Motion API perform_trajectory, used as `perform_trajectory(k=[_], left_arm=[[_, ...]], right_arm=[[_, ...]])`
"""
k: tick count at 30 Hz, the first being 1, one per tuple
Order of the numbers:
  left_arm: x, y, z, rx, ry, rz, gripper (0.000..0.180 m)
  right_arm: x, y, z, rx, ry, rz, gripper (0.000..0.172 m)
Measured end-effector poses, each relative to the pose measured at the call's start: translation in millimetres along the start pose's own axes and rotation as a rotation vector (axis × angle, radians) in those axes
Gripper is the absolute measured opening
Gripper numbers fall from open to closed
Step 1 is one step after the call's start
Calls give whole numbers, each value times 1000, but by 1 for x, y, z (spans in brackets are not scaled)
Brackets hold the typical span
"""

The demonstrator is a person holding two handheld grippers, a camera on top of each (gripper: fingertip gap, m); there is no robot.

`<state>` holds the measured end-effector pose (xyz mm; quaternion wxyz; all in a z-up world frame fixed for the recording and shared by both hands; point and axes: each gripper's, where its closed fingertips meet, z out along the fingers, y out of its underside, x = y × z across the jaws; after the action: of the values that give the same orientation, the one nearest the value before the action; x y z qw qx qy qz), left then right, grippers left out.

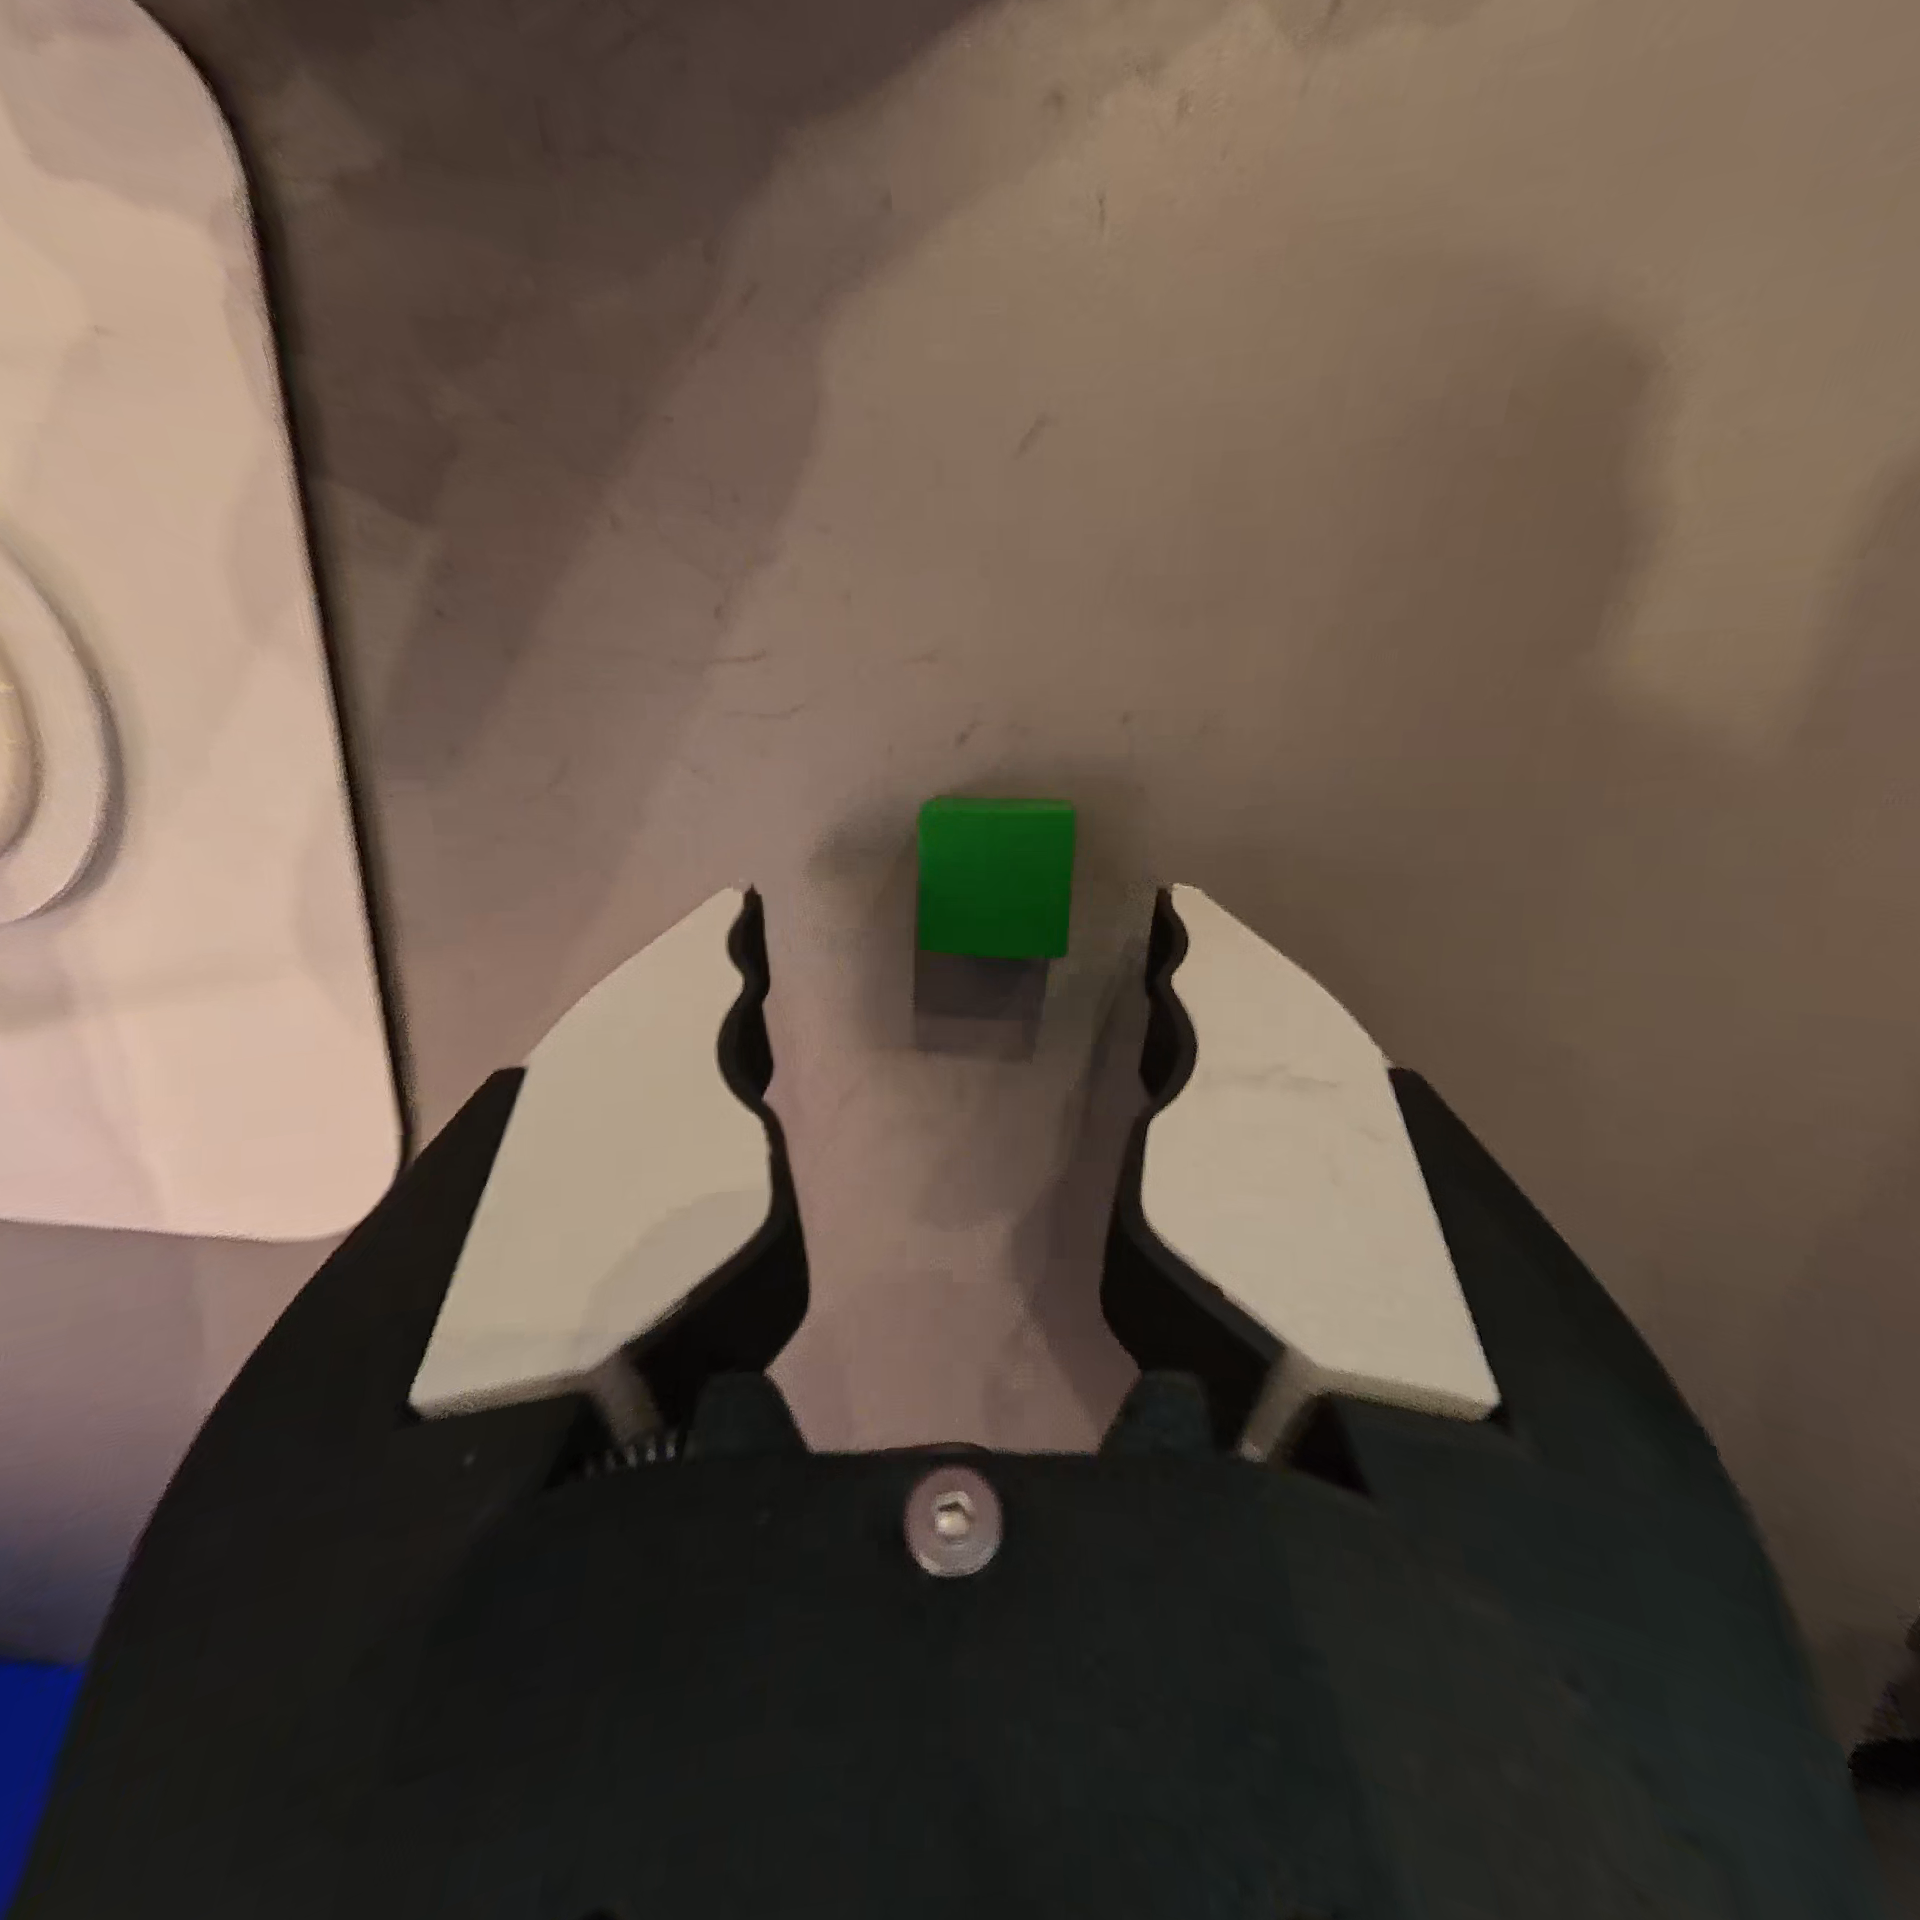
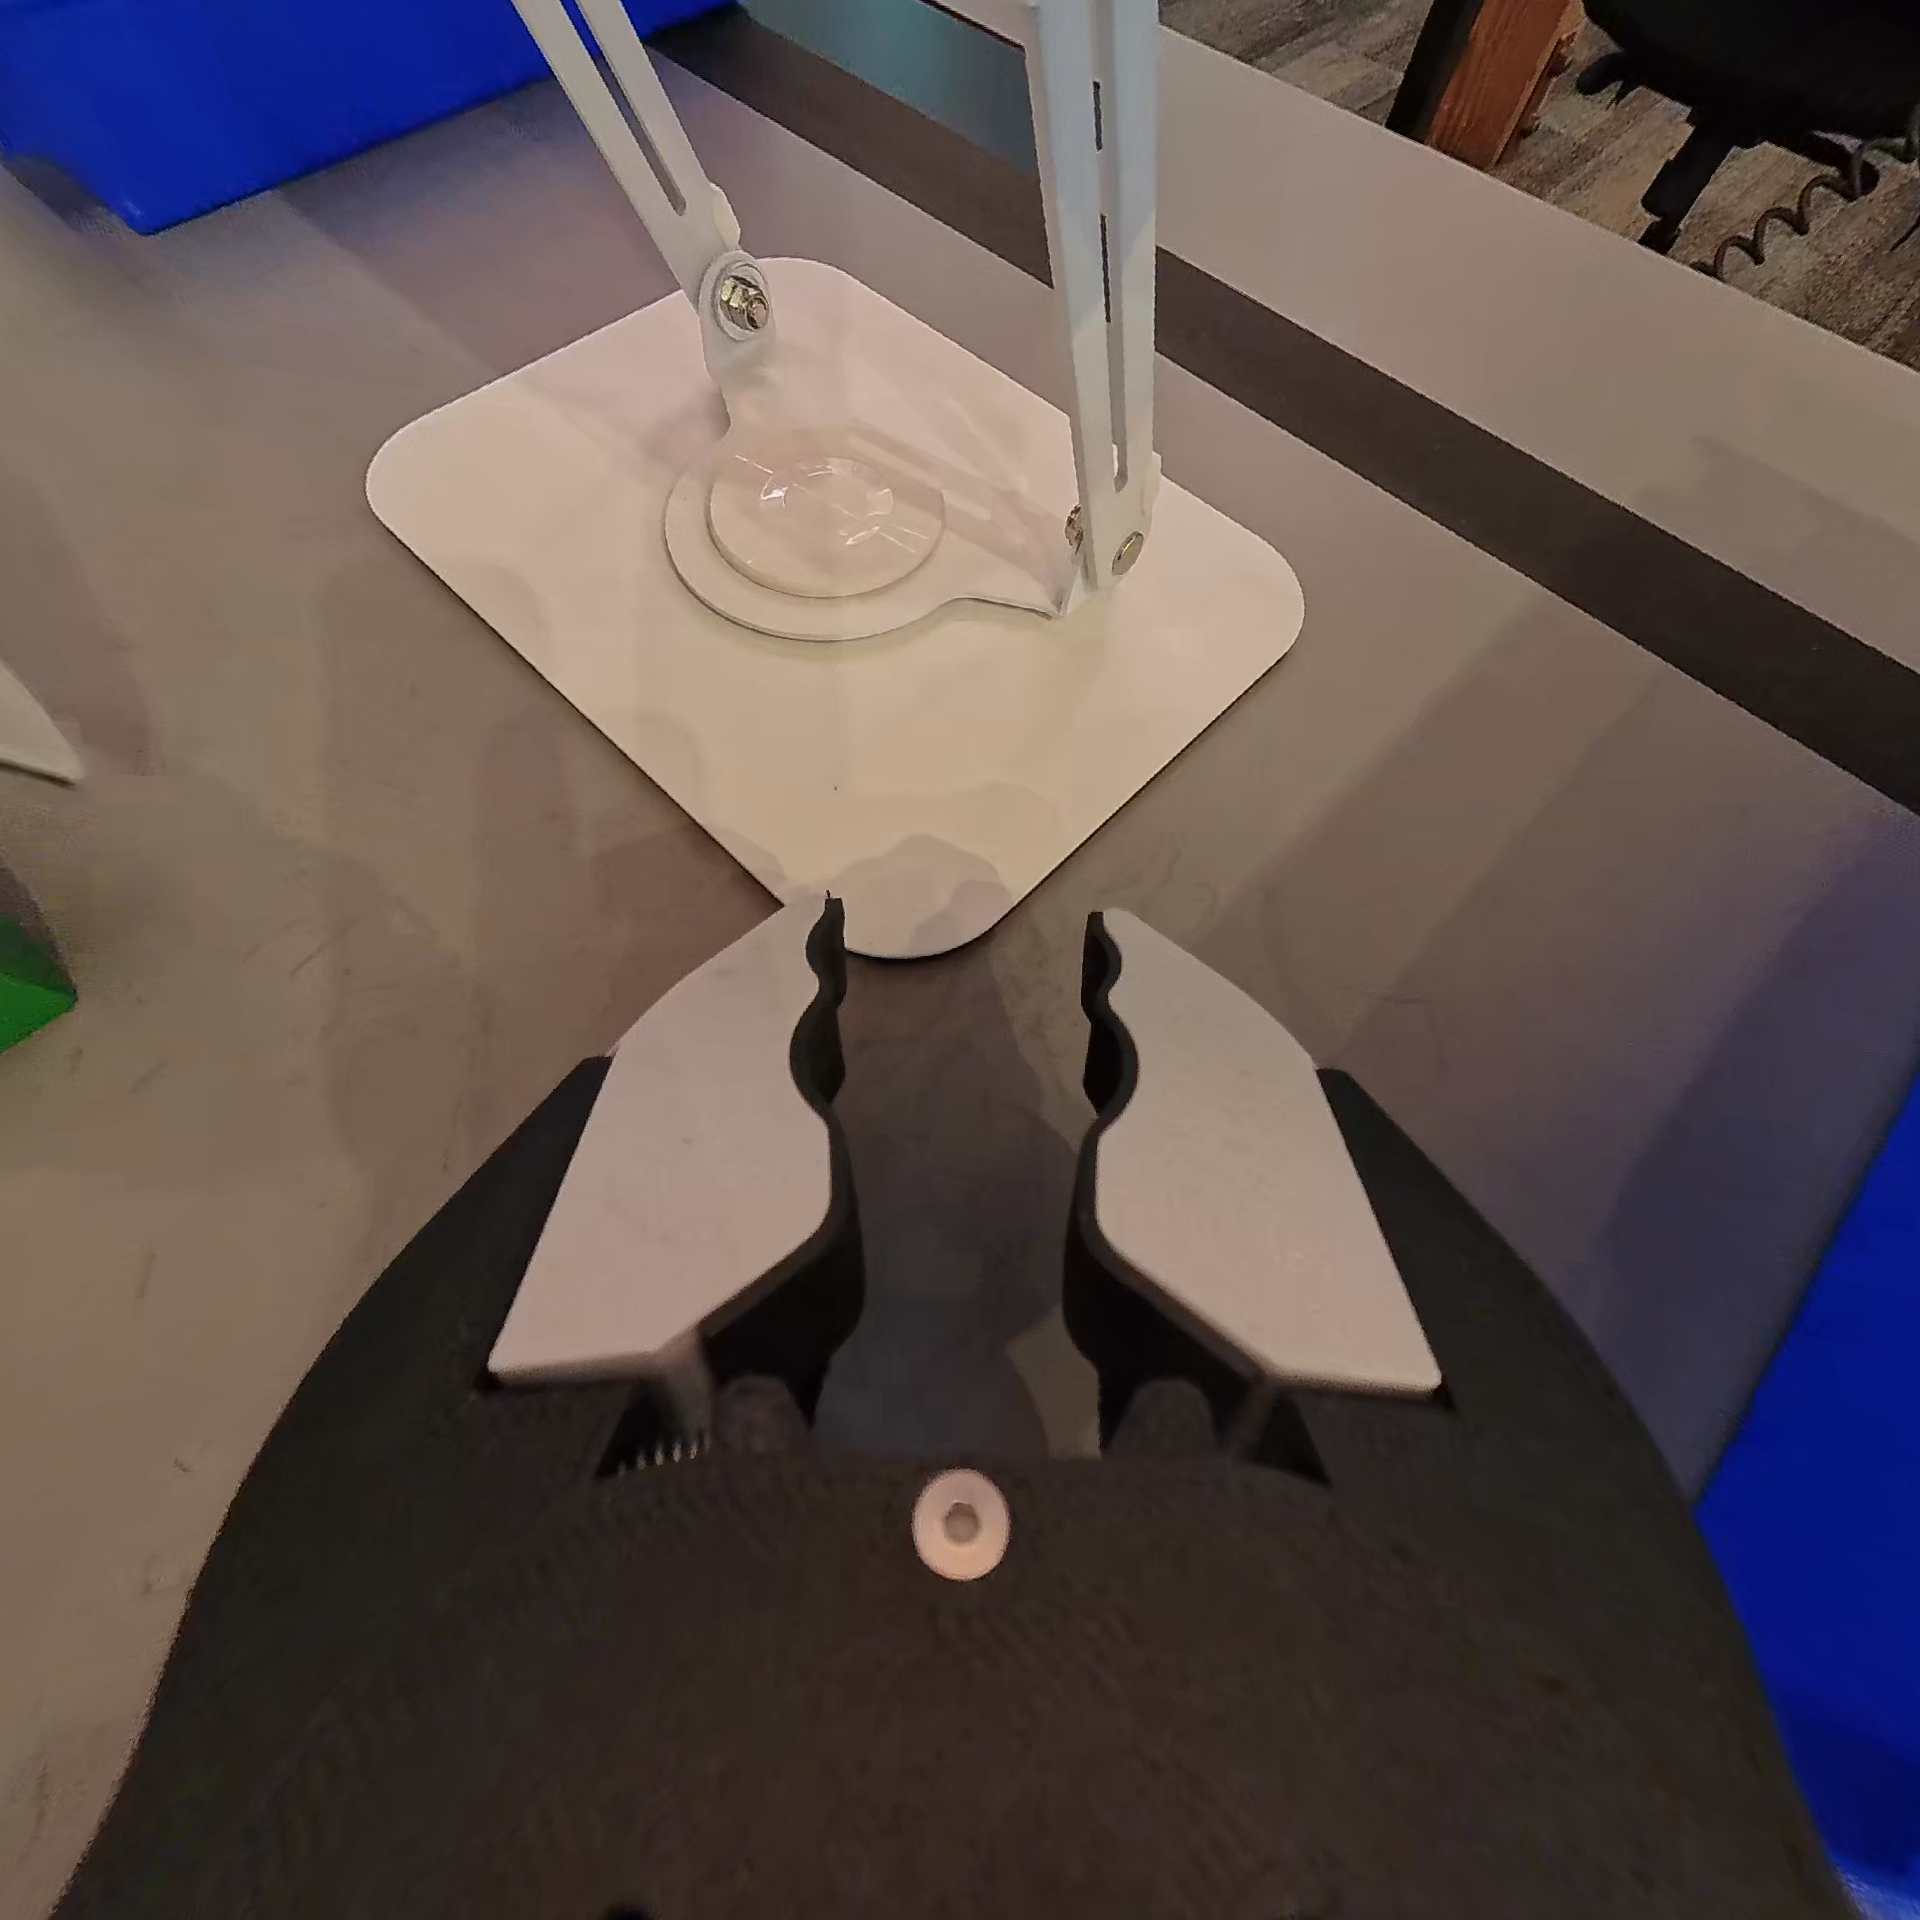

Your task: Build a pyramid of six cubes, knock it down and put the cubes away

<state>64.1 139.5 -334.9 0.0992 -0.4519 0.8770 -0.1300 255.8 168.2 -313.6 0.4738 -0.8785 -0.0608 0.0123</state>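
Over the grey-brown table (image 1: pixel 1351 520) the left gripper (image 1: pixel 961 914) points steeply down, its two white fingers (image 1: pixel 644 1091) spread wide with black wavy pads facing each other across open space. A green cube (image 1: pixel 995 878) sits on the table just past the fingertips, roughly centred in the gap but clear of both pads, with bare table showing on either side of it; a soft dark shadow lies on its near side. That view is a little smeared, so fine detail on the cube is hard to read. Off to the left lies the rounded corner of a white base plate (image 1: pixel 156 727), and a sliver of something blue (image 1: pixel 36 1704) shows at the near left edge. The right gripper (image 2: pixel 961 935) is held lower and flatter, aimed across the table toward the same white base plate (image 2: pixel 831 748), its fingers (image 2: pixel 707 1143) parted with nothing between them but table and shadow; the left fingertip overlaps the plate's near corner in the view. From that plate rise two white jointed struts (image 2: pixel 1101 260) around a clear round dome (image 2: pixel 826 514). A corner of the green cube (image 2: pixel 31 997) peeks in at the far left edge. Blue bins (image 2: pixel 208 94) sit at the far left and near right, a dark band (image 2: pixel 1507 447) crosses the table beyond the plate, and past the table edge there is carpet and a black office chair (image 2: pixel 1745 94)
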Motion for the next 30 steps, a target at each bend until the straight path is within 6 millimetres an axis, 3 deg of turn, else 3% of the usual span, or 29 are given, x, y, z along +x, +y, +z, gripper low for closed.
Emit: perform_trajectory(k=[2,5,10,13,16,19,30], left_arm=[[-4,4,-18,35,-28,-15,70],[-28,31,-62,55,-142,-51,62],[-104,118,-141,25,-387,-212,42],[-147,178,-160,-71,-477,-262,41],[-180,222,-158,-130,-479,-310,40],[-203,248,-146,-148,-447,-333,37],[-251,290,-90,-286,-349,-347,48]], right_arm=[[0,0,0,0,-1,0,44],[0,0,0,0,-2,2,44],[0,0,0,-2,-1,0,44],[0,0,0,-2,-3,2,43],[-1,1,0,-3,-10,2,43],[-2,1,1,-9,-16,-1,42],[-4,3,3,-25,-26,-13,42]])
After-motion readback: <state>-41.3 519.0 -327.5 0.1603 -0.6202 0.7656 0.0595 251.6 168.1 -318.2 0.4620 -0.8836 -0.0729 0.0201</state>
